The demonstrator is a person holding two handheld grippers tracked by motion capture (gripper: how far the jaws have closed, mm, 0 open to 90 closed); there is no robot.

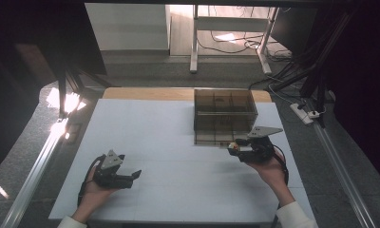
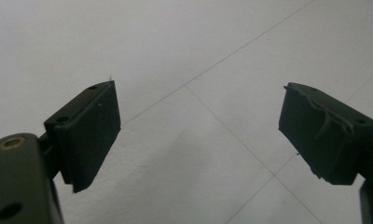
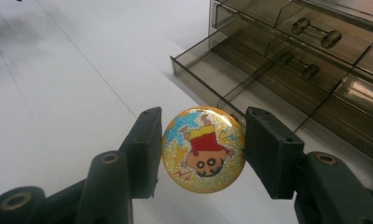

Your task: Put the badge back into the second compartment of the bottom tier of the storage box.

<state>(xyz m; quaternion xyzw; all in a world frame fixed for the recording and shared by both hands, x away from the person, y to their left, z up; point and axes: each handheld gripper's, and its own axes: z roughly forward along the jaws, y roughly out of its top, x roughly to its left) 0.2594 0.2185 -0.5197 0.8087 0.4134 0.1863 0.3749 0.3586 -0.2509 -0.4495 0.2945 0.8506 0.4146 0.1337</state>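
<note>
A round glittery yellow badge (image 3: pixel 203 148) with a cartoon figure on it is clamped edge to edge by my right gripper (image 3: pixel 202 151), held above the white table. In the high view that right gripper (image 1: pixel 234 147) hovers just in front of a smoky transparent drawer box (image 1: pixel 224 115), and the badge (image 1: pixel 232 146) shows as a small bright spot at its tip. The box's lower drawer (image 3: pixel 250 88) is pulled open beside the badge. My left gripper (image 1: pixel 135 176) rests low at the table's front left, and in its own view the left gripper (image 2: pixel 198 128) stands open over bare table.
The white table (image 1: pixel 169 142) is marked by thin seams. Closed drawers with dumbbell-shaped handles (image 3: pixel 315 30) sit above the open one. Metal frame rails (image 1: pixel 41 156) run along the left and right sides, and cables (image 1: pixel 302 109) lie on the floor at the right.
</note>
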